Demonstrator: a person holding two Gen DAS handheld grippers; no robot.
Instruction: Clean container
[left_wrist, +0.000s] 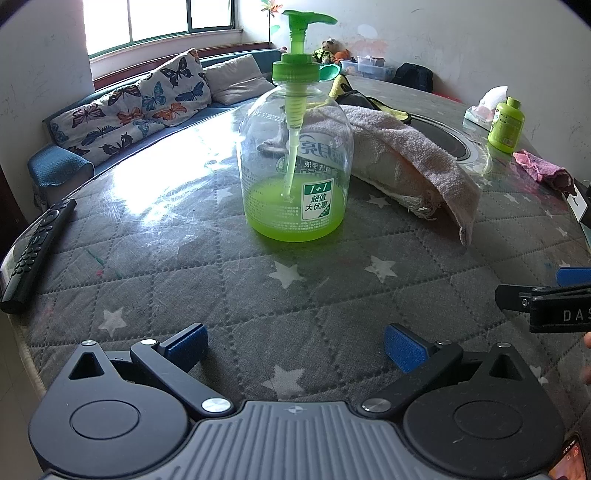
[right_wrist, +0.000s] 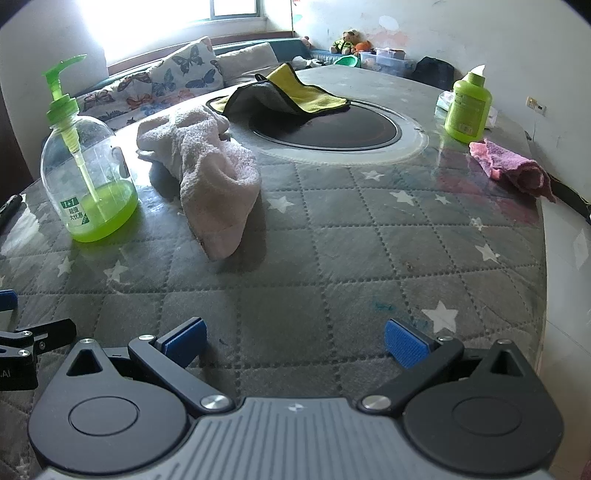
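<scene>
The left gripper (left_wrist: 295, 349) hovers low over the tabletop (left_wrist: 221, 295), its jaws spread wide and empty; the right gripper (right_wrist: 293, 345) is likewise apart and holds nothing; both look poised to begin, one likely to steady, the other to wipe. Straight ahead of the left gripper, well apart from it, the pump bottle (left_wrist: 293, 166) stands upright with green soap in its base; from the right gripper it sits far to the left. Just beside the bottle lies the pale towel (right_wrist: 207, 173), within reach for wiping.
</scene>
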